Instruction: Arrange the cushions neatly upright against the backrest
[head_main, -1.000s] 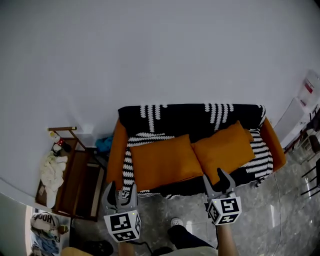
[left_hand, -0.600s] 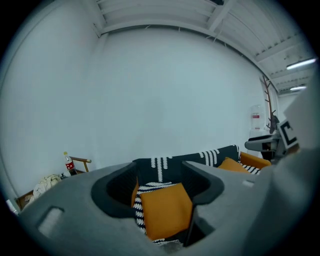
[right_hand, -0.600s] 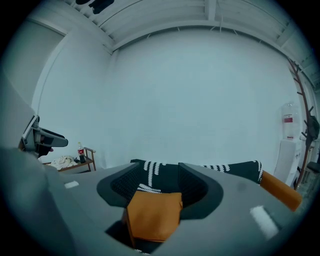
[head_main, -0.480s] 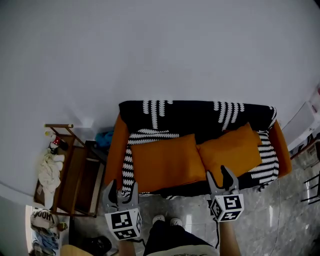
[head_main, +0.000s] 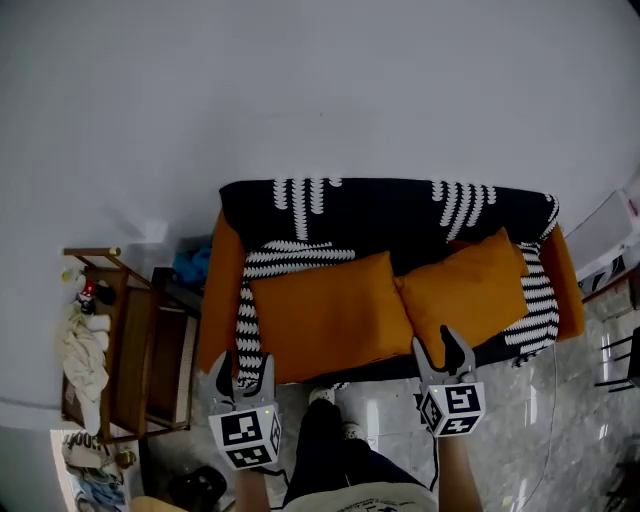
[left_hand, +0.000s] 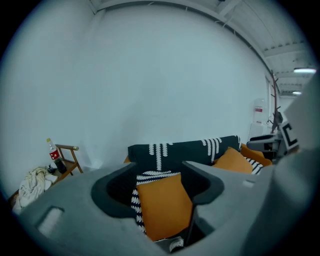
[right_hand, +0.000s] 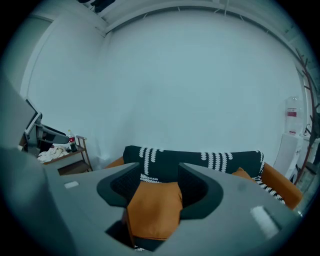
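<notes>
Quick count: two orange cushions, the left cushion (head_main: 330, 315) just past the left gripper (head_main: 245, 362) and the right cushion (head_main: 465, 293) past the right gripper (head_main: 437, 342). One sofa (head_main: 380, 205), one wooden rack (head_main: 130, 345), one bottle (left_hand: 52, 154).

We see two plain orange square cushions just below the middle of the head view. The left cushion (head_main: 330, 315) lies flat on the striped seat (head_main: 300, 256), clear of the black backrest (head_main: 385, 210). The right cushion (head_main: 465, 295) touches its edge and sits askew, one corner up against the backrest.
</notes>
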